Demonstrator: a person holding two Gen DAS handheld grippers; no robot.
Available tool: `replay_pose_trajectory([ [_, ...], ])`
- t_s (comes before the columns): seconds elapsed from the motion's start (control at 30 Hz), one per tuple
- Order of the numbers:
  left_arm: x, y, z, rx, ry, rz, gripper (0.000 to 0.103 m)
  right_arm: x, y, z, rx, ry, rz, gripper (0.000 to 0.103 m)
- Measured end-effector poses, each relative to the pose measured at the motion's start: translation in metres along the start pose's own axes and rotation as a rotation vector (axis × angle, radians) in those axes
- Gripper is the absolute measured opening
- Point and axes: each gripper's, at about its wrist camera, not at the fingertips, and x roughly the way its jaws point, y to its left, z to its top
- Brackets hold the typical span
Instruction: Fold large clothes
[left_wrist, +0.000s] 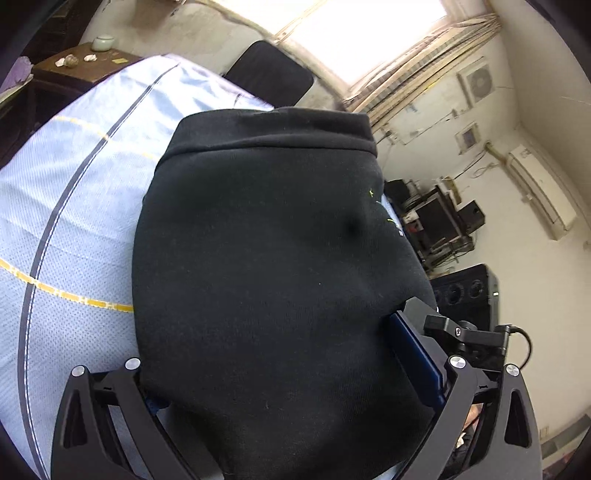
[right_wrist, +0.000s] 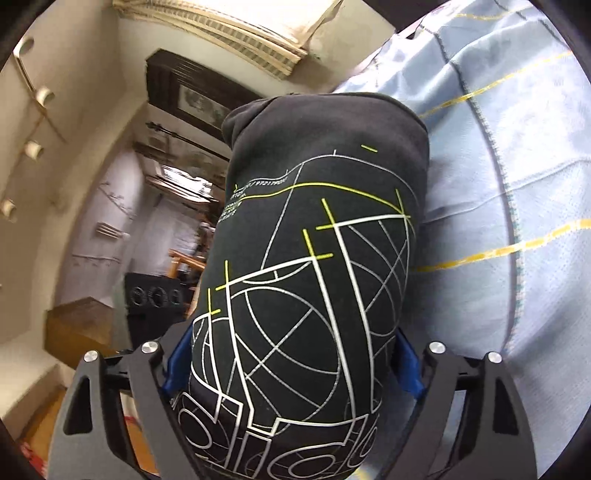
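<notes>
The place is a lived-in bedroom in an older home. A bed with a light blue bedspread (left_wrist: 74, 192) crossed by yellow and grey stripes fills much of both views. Beside it stands a dark wooden nightstand (left_wrist: 79, 68) carrying a small lidded jar (left_wrist: 102, 41) and seashells. A bright window (left_wrist: 369, 33) with bunched curtains, a wall-mounted air conditioner (left_wrist: 541, 192), black speakers (left_wrist: 467, 288) and a dark framed picture (right_wrist: 195, 99) on worn plaster walls complete the domestic setting.
</notes>
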Motion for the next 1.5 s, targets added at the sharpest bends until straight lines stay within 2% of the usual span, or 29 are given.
replay_pose_trajectory([
  [0.17,-0.028,-0.039,-0.01,0.056,-0.056,0.008,0.099,-0.021,0.017,-0.011,0.051,-0.002,0.106,0.081],
  [0.3,-0.062,-0.074,-0.027,0.092,-0.083,0.023,0.099,-0.05,0.045,-0.027,0.01,-0.013,0.146,0.081],
  [0.5,-0.135,-0.136,-0.081,0.174,-0.157,0.071,0.099,-0.09,0.097,-0.076,-0.04,-0.01,0.248,0.081],
  [0.63,-0.173,-0.169,-0.124,0.22,-0.204,0.11,0.099,-0.116,0.128,-0.124,-0.084,-0.003,0.299,0.081],
  [0.77,-0.2,-0.18,-0.168,0.245,-0.255,0.17,0.099,-0.124,0.143,-0.162,-0.13,0.029,0.347,0.081],
  [0.9,-0.206,-0.16,-0.19,0.203,-0.262,0.236,0.099,-0.105,0.139,-0.179,-0.137,0.089,0.359,0.082],
  [0.97,-0.2,-0.143,-0.19,0.18,-0.251,0.264,0.099,-0.087,0.134,-0.179,-0.125,0.119,0.352,0.081],
  [1.07,-0.17,-0.109,-0.186,0.137,-0.207,0.293,0.099,-0.066,0.108,-0.18,-0.104,0.152,0.285,0.081],
  [1.17,-0.116,-0.062,-0.182,0.05,-0.107,0.31,0.099,-0.053,0.067,-0.18,-0.055,0.172,0.121,0.081],
  [1.23,-0.084,-0.033,-0.187,-0.021,-0.032,0.251,0.1,-0.047,0.038,-0.183,-0.025,0.187,-0.02,0.08],
  [1.27,-0.078,-0.028,-0.187,-0.036,-0.034,0.212,0.1,-0.047,0.031,-0.184,-0.017,0.194,-0.033,0.076],
  [1.33,-0.079,-0.028,-0.191,-0.008,-0.062,0.219,0.1,-0.051,0.03,-0.185,-0.038,0.205,-0.04,0.077],
  [1.5,-0.08,-0.02,-0.194,-0.041,-0.064,0.19,0.1,-0.048,0.036,-0.189,-0.076,0.191,-0.079,0.08],
])
